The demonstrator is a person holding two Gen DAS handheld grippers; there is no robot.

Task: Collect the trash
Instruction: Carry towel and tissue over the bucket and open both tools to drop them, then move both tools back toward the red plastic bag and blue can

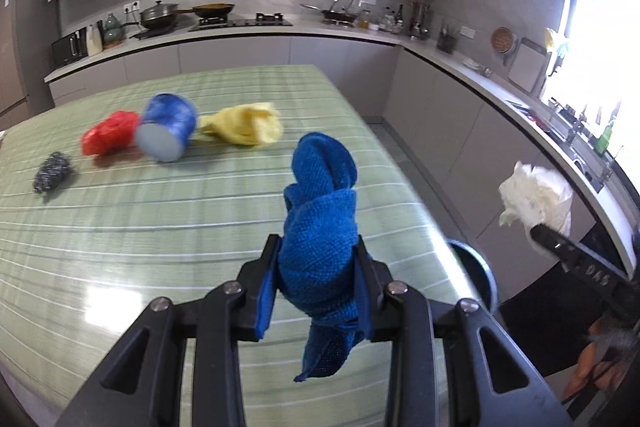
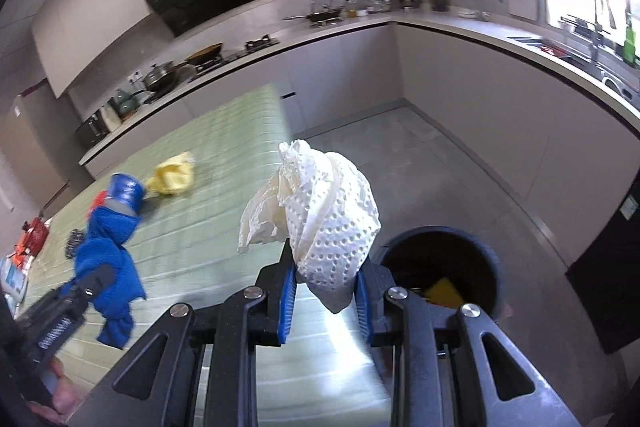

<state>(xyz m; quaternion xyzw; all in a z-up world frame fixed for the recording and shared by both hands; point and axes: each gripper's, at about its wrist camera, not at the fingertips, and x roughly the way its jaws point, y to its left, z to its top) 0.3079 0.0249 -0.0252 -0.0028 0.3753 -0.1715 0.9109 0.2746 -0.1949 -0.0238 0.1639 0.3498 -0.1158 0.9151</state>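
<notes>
left hand-held gripper [image 1: 318,283]: pinching a bunched blue cloth [image 1: 320,227] between its blue pads, cloth tail hanging below; seen also from right wrist view, held above the table near its right edge.
right hand-held gripper [image 2: 326,281]: clamped on a crumpled white paper towel [image 2: 320,211], wad sticking up above the fingers, held near the bin.
step in hand: judged as carry-to-bin, both loads lifted clear of the table [image 1: 120,227], neither released yet.
trash bin [image 2: 440,267]: dark round bin on the floor just past the table's right edge, open top, something yellow already inside; only a sliver of rim visible in left wrist view.
right load vs bin: paper towel left of the bin mouth in right wrist view, not yet over it.
left load vs bin: blue cloth over the table, farther from the bin than the paper towel.
next move, right: shift right until the wad hangs over the opening, then spread the fingers and let it drop.
next move, left: follow over the table edge to the same opening, release after; watch the dangling tail so it clears the rim.
left on table: yellow crumpled rag [image 1: 244,127], blue cup on its side [image 1: 168,131], red crumpled bag [image 1: 108,137], steel wool scrubber [image 1: 54,171], all well apart from both grippers, blurred.
progress: judged partway, four pieces yet to collect.
risk: two grippers crowding one bin mouth, better one at a time.
</notes>
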